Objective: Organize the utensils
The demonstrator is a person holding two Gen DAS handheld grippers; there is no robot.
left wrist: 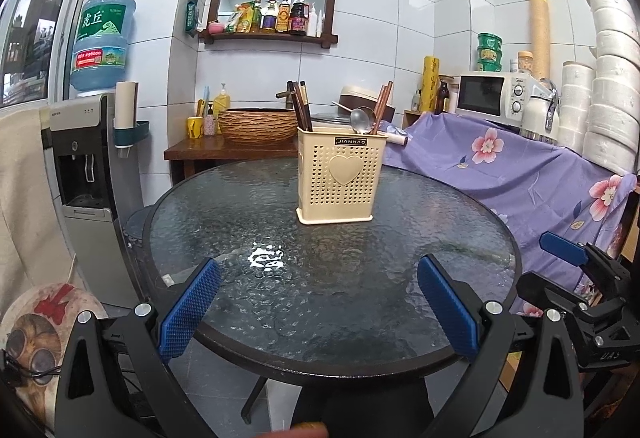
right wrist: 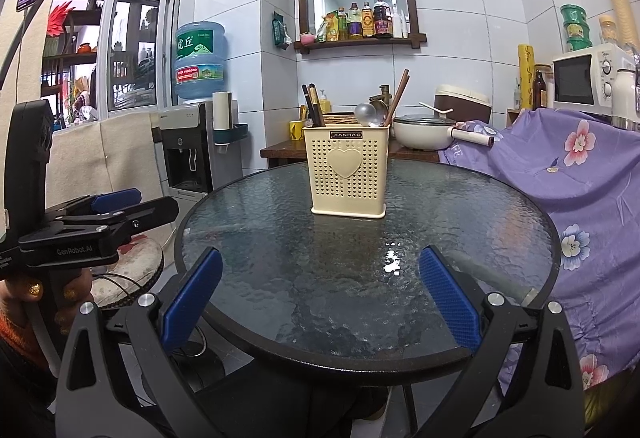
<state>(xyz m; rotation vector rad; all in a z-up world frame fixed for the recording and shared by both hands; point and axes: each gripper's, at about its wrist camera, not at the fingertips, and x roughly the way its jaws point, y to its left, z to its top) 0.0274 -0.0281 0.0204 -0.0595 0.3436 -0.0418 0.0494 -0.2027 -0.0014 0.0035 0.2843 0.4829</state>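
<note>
A cream perforated utensil holder [left wrist: 339, 175] [right wrist: 347, 172] with a heart on its front stands upright on the far half of the round glass table [left wrist: 280, 302] [right wrist: 320, 302]. Dark chopsticks [left wrist: 302, 107] [right wrist: 314, 105] lean in its left side. Brown chopsticks [left wrist: 383, 105] [right wrist: 400, 91] and a metal ladle [left wrist: 362, 117] [right wrist: 366, 113] stand in its right side. My left gripper [left wrist: 318, 278] hangs open over the table's near edge, nothing between its blue pads. My right gripper [right wrist: 320, 270] is open too, empty, at the near edge. Each gripper also shows at the side of the other's view.
A purple floral cloth [left wrist: 520, 173] [right wrist: 580, 177] covers furniture right of the table, with a microwave [left wrist: 490, 93] behind. A water dispenser [left wrist: 86, 173] [right wrist: 188, 149] stands to the left. A wooden side table [left wrist: 224, 151] behind holds a woven basket [left wrist: 258, 125] and a pot [right wrist: 424, 131].
</note>
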